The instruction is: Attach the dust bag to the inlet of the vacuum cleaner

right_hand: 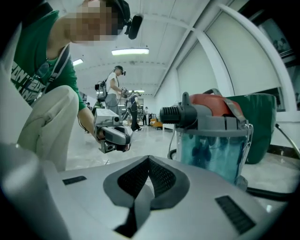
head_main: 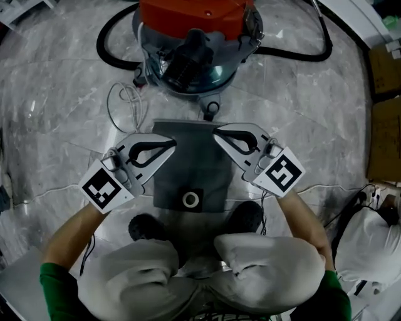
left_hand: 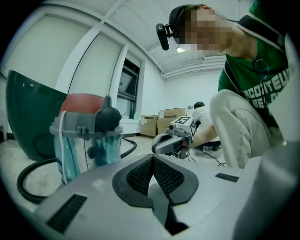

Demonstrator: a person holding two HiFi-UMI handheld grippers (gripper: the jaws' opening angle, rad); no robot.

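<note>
Two grippers hang over the grey dust bag [head_main: 194, 164], which lies flat on the marble floor [head_main: 56, 106] just beyond the crouching person's black shoes [head_main: 145, 227]. The left gripper [head_main: 169, 145] is over the bag's left edge and the right gripper [head_main: 220, 133] over its right edge, their tips angled toward each other near the bag's far end. Both pairs of jaws are closed tip to tip with nothing between them; whether either touches the bag cannot be told. The bag's white ring opening [head_main: 191, 200] is at its near end. Just past the bag's far edge stands the vacuum cleaner [head_main: 188, 19], red-topped with a teal see-through canister, its black inlet [head_main: 187, 63] pointing toward the bag. A black hose [head_main: 294, 56] loops around it, and a white cable [head_main: 128, 100] lies to its left.
</note>
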